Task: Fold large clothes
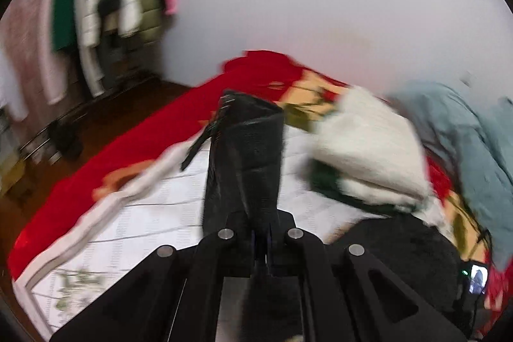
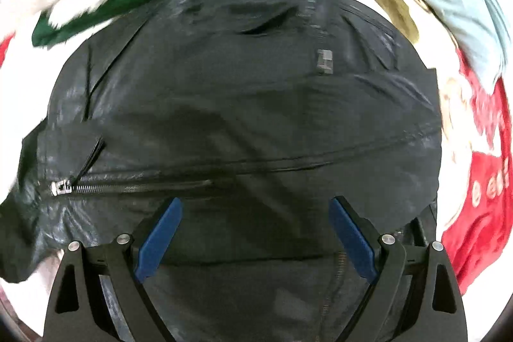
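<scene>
A black leather jacket (image 2: 243,92) lies spread on the bed and fills the right wrist view, with a zipper (image 2: 128,185) at its left. My right gripper (image 2: 255,233) is open just above the jacket, its blue pads (image 2: 160,239) wide apart and empty. My left gripper (image 1: 261,246) is shut on a sleeve of the black jacket (image 1: 247,156), which stands up from the jaws above the bed. More of the jacket lies at the lower right in the left wrist view (image 1: 400,255).
The bed has a white quilted sheet (image 1: 154,213) and a red blanket (image 1: 134,143). A folded white and green garment (image 1: 368,149) and a light blue garment (image 1: 465,130) lie nearby. A clothes rack (image 1: 96,21) stands at the far left. A phone (image 1: 477,278) lies at the right.
</scene>
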The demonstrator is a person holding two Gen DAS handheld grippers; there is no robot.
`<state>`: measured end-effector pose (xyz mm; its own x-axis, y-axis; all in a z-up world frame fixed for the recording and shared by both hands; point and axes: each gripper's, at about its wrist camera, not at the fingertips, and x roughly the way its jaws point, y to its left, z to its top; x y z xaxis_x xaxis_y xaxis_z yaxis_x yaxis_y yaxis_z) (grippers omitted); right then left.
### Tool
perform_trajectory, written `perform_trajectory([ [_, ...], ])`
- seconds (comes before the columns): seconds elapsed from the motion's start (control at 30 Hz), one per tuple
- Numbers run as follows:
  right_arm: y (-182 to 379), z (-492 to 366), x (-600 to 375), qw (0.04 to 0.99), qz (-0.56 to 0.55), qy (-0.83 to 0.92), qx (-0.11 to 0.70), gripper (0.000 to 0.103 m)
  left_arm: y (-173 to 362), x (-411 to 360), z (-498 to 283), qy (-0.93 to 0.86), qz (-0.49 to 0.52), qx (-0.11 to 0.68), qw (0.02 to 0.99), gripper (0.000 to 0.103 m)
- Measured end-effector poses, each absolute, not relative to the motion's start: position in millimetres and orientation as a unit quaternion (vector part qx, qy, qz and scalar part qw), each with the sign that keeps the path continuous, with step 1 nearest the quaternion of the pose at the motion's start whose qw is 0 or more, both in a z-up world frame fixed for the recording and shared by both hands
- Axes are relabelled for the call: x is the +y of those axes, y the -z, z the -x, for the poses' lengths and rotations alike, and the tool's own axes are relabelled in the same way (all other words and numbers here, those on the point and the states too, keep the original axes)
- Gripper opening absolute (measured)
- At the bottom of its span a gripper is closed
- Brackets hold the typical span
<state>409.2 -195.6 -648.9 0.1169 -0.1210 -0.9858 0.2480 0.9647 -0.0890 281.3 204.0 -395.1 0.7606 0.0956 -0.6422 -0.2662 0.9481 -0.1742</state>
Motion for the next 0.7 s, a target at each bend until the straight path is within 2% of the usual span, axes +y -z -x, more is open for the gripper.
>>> perform_trajectory([
  [0.23,635,-397,-304,0.741,-0.101,0.157,0.645,0.094,395,44,-327,0.063,0.141,0.371,0.916,0.002],
  [0.37,633,-382,-372,0.732,-0.114,0.193,0.644,0.094,418,-57,-347,0.152,0.13,0.41,0.89,0.002],
  [0.47,636,-371,-415,0.723,-0.111,0.218,0.646,0.094,445,-119,-355,0.19,0.084,0.443,0.872,0.002],
  [0.7,654,-349,-484,0.697,-0.132,0.236,0.664,0.095,510,-164,-362,0.185,0.065,0.534,0.823,0.007],
])
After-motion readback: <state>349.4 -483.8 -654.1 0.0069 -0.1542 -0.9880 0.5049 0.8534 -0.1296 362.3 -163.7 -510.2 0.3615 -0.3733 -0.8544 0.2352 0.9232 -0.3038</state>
